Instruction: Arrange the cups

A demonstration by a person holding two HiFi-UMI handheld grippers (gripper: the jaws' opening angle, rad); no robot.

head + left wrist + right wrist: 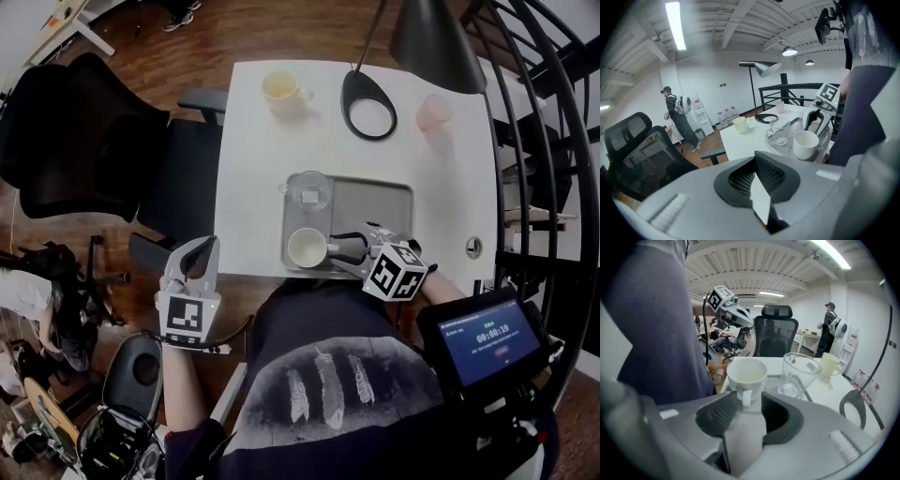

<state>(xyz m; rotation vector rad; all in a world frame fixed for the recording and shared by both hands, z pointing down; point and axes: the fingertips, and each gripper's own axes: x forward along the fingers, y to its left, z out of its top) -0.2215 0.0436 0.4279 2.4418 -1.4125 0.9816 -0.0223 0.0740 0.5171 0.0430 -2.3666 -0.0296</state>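
Scanning the table [253, 169]: white, filling the upper middle of the head view.
Tray [375, 202]: grey, at the table's near edge, centre frame.
Right gripper [339, 251]: jaws spread slightly either side of the handle of the white cup [307, 248]; I judge the pads are off it.
Left gripper [212, 246]: pressed together, empty, lower left, off the table.
Glass cup [308, 190]: tray's upper left corner.
White cup: upright in the tray's lower left corner, just below the glass cup.
Cream cup [279, 88], pink cup [433, 112]: top of the table, well apart, off the tray.
Risk: if I back out crooked, a pad could catch the handle and spin or tip the white cup.
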